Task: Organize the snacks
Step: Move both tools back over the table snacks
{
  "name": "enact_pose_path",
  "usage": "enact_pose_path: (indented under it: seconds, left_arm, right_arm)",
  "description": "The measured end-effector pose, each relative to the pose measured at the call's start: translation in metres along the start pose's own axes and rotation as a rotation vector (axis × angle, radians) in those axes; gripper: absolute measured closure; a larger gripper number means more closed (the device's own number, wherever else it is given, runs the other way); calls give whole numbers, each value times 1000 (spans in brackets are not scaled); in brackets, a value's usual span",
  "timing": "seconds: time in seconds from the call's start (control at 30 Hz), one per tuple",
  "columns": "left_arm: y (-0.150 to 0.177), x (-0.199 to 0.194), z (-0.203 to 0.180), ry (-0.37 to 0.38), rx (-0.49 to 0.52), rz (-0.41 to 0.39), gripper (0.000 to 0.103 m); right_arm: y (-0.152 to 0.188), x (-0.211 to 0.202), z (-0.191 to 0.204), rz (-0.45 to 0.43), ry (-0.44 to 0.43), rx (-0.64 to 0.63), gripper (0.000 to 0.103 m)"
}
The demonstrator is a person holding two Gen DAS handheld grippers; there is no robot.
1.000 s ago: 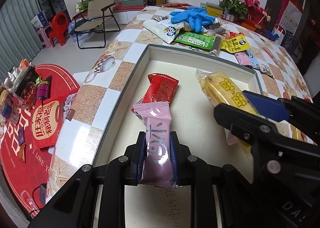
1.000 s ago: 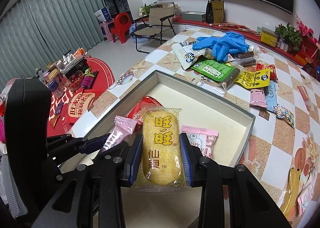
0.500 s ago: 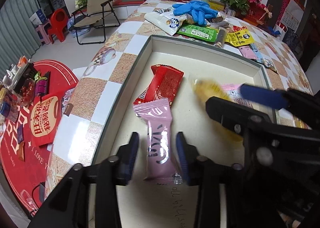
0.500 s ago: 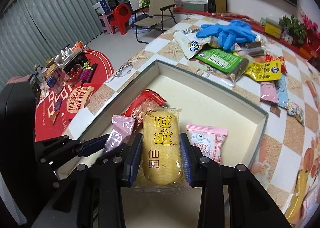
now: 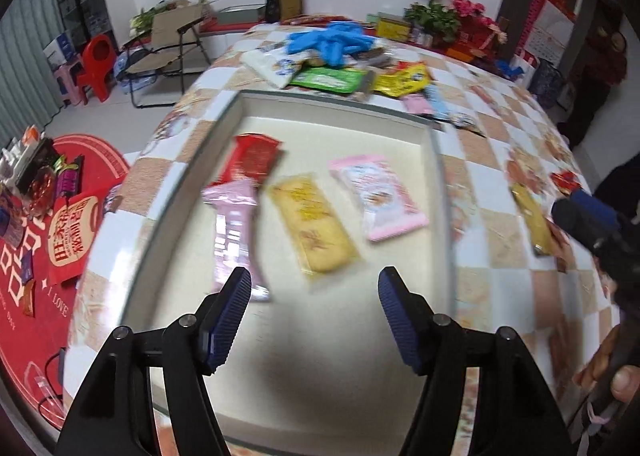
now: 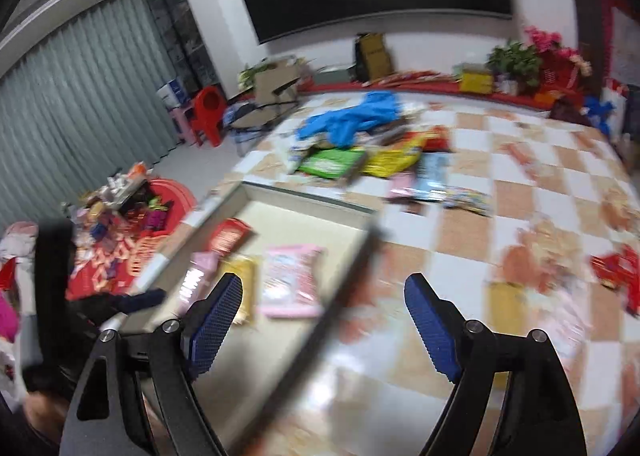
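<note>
The four snack packets you are sorting lie flat on the floor of the shallow cream tray [image 5: 434,160]. The yellow rice-cracker pack [image 5: 312,222] sits near the tray's middle. The pink bar [image 5: 236,232] lies just to its left. The red packet [image 5: 252,160] lies beyond the pink bar, towards the tray's far left corner, and the two appear to overlap. The pale pink crispy packet [image 5: 380,196] lies just to the right of the yellow pack, close to the tray's right wall.

Your left gripper [image 5: 314,292] hangs over the tray's near end. Its jaws have just been opening and stand well apart with nothing between them. Your right gripper [image 6: 324,300] sits over the tray's right rim, and its jaws have just been opening too, spread wide and holding nothing.

Beyond the tray's far wall, on the checkered tablecloth [image 5: 500,136], more packets lie heaped with blue gloves [image 5: 332,42]. A gold sachet [image 5: 530,216] lies on the cloth to the tray's right.
</note>
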State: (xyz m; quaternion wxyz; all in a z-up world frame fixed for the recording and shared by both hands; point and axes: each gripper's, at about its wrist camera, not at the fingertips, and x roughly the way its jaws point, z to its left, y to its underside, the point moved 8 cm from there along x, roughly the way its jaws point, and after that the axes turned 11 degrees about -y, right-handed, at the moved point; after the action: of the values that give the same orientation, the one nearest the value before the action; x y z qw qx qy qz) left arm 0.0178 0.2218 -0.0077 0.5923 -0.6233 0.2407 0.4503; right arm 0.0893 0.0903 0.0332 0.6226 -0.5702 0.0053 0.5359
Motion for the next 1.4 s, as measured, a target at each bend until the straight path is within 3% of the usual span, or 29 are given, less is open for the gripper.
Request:
enact_pose_path:
  seconds: [0.17,0.27,0.33,0.37,0.43,0.6,0.93,1.0,1.07,1.4]
  left_arm:
    - [7,-36,-74,86,82,-36,28]
    - [12,-42,-121,140,138,-17,27]
    - [11,-37,-152,138,168,-2,27]
    - [9,-34,-160,132,173,2,27]
    - [2,-20,-183,119,180,29,27]
    - [-11,17,-214,101,183,100,27]
    - [-47,62,-233,77,115,171,29]
    - [-52,63,-236,17,172,111,48]
    - [-51,60,-239,36,177,95,73]
    - [-21,41,-210,31,165,-56,77]
  right_arm:
    - [53,-60,-89,21,209,58,18]
    - [89,-86,-146,74,351,128,18]
    - [112,-98,-178,114,418,198,18]
    - [118,-103,-188,123,419,232,16]
    - [124,-111,-198,107,434,240,0]
    - [125,-109,-197,122,441,216,0]
    - [132,-107,-200,120,432,200,0]
    - [132,-107,-200,121,431,200,0]
    - [132,-107,-199,121,431,199,0]
    - [131,-106,-197,120,425,195,0]
